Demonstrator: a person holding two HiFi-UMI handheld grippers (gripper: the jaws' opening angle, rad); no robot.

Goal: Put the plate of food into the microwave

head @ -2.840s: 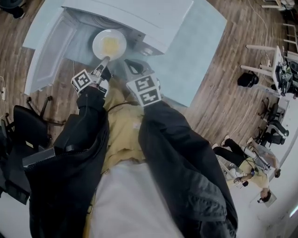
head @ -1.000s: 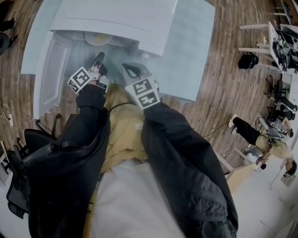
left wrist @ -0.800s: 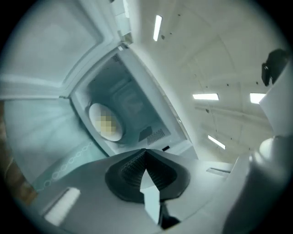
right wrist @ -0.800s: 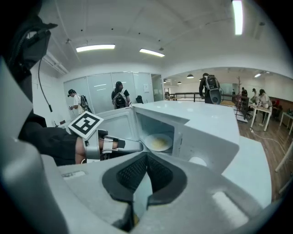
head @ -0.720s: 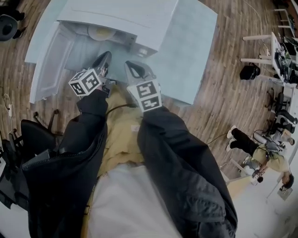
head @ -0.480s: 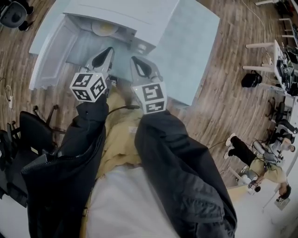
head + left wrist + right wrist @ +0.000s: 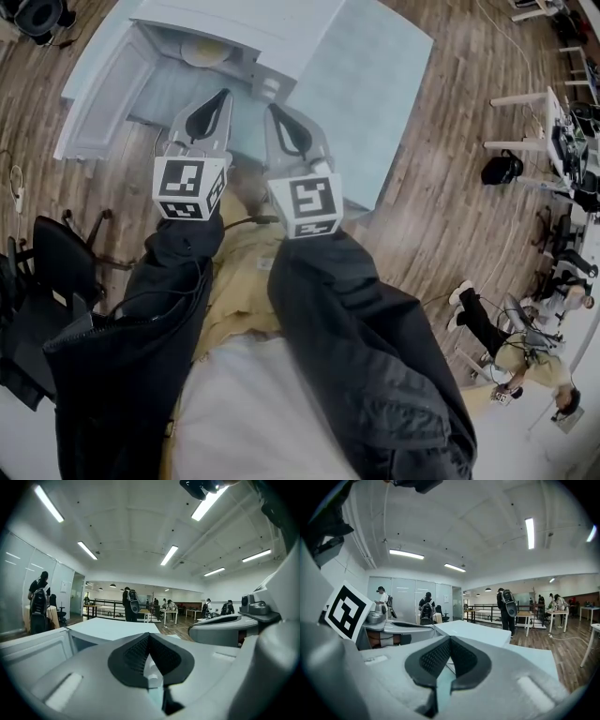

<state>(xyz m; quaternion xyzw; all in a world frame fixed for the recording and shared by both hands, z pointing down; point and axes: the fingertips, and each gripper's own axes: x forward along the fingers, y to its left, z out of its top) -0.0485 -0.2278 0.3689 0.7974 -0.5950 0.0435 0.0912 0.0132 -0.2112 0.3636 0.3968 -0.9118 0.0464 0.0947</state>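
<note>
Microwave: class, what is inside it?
A plate of yellow food shows at the open front of the microwave. The plate's far part and the deeper cavity are covered by the microwave's top.

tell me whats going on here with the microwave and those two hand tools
A person holds a tool in each hand in front of the microwave. The plate of food sits inside it, and its door stands open to the left. The left tool and right tool are both shut and empty, side by side and clear of the plate. Closing the door looks like what is left to do.
</note>
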